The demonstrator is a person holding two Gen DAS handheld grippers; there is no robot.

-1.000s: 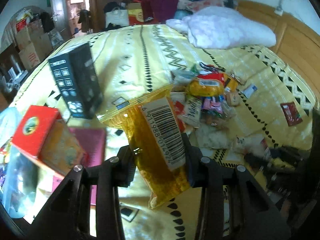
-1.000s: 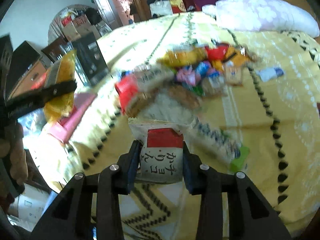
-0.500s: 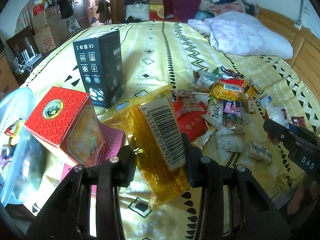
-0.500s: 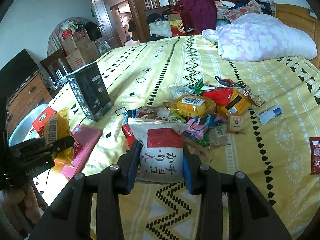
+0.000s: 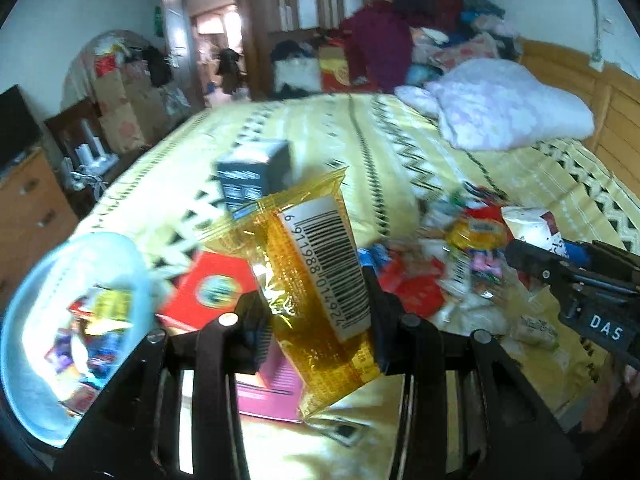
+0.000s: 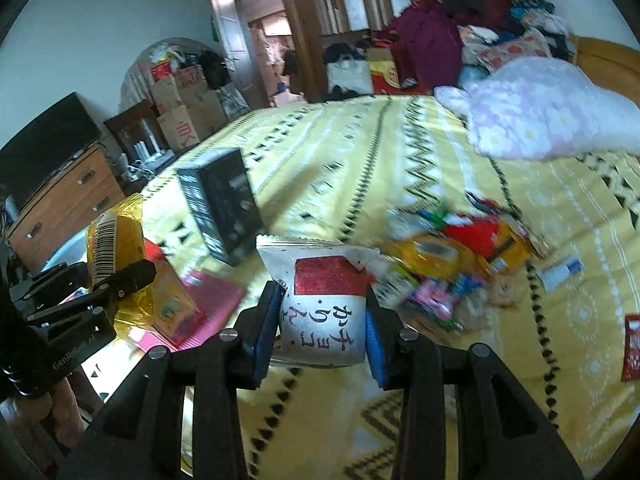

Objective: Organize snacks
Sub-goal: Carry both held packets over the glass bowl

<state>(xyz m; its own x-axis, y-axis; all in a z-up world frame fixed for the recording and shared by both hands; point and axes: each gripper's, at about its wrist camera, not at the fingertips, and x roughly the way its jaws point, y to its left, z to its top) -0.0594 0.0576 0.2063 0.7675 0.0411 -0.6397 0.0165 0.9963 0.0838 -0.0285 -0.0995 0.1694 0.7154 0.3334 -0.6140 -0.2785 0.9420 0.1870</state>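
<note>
My left gripper (image 5: pixel 316 320) is shut on a clear yellow snack packet with a barcode label (image 5: pixel 320 276), held above the bed's near left edge. It also shows in the right wrist view (image 6: pixel 114 248). My right gripper (image 6: pixel 322 328) is shut on a white snack packet with a red patch and Japanese writing (image 6: pixel 324 308); it appears at the right of the left wrist view (image 5: pixel 532 228). A pile of mixed snacks (image 6: pixel 448 256) lies on the yellow patterned bedspread (image 6: pixel 360 152). A light blue tub (image 5: pixel 36 272) holding several snacks sits at lower left.
A black box (image 6: pixel 220 204) stands on the bed beside a red box (image 5: pixel 208 292) and a pink book (image 5: pixel 276 384). A flowered pillow (image 6: pixel 544 108) lies at the far right. A wooden dresser (image 6: pixel 60 208) and cardboard boxes stand left of the bed. A red packet (image 6: pixel 631 346) lies alone at right.
Both grippers have risen and swung left with their packets. The blue tub has come into the left wrist view. The snack pile now lies further right.
</note>
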